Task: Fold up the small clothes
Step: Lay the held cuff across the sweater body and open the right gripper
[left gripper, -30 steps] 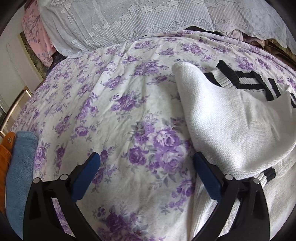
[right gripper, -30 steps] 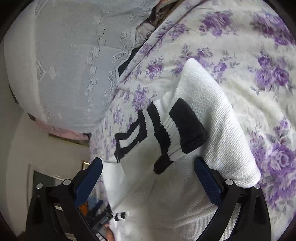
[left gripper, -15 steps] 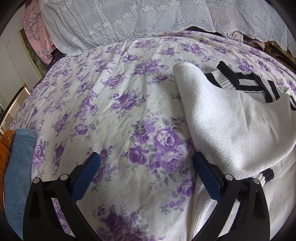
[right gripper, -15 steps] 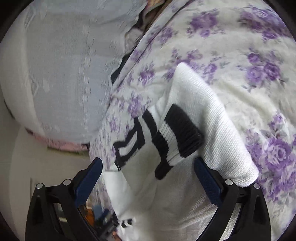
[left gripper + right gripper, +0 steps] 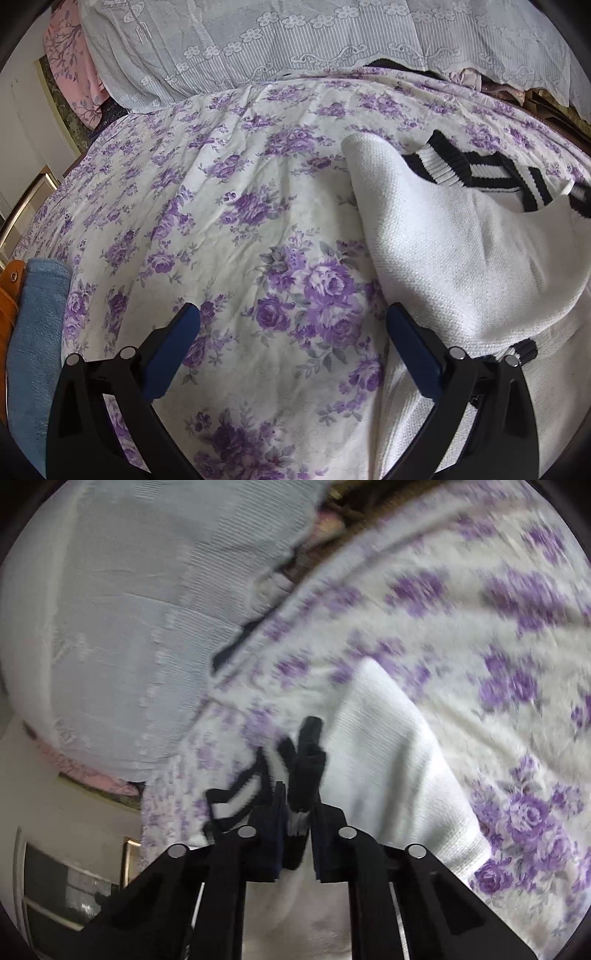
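A white knit sweater (image 5: pixel 443 251) with black-and-white striped trim (image 5: pixel 476 173) lies partly folded on the purple-flowered bed sheet (image 5: pixel 240 206). My left gripper (image 5: pixel 291 314) hovers open over the sheet, its right finger at the sweater's left edge, with nothing between the fingers. In the right wrist view my right gripper (image 5: pixel 299 801) is closing its jaws on the striped cuff (image 5: pixel 306 768) of the sweater (image 5: pixel 388 757). The cuff is pinched between the pads and stands up a little above the folded body.
A grey-white lace cover (image 5: pixel 295 44) is draped over a pile at the head of the bed. A blue towel (image 5: pixel 37 325) and an orange item (image 5: pixel 9 295) lie at the left edge. Pink cloth (image 5: pixel 70 66) hangs at the far left.
My right gripper went from wide open around the striped cuff to shut on it and lifted slightly, tilting upward. The left gripper and the sweater's body have stayed put.
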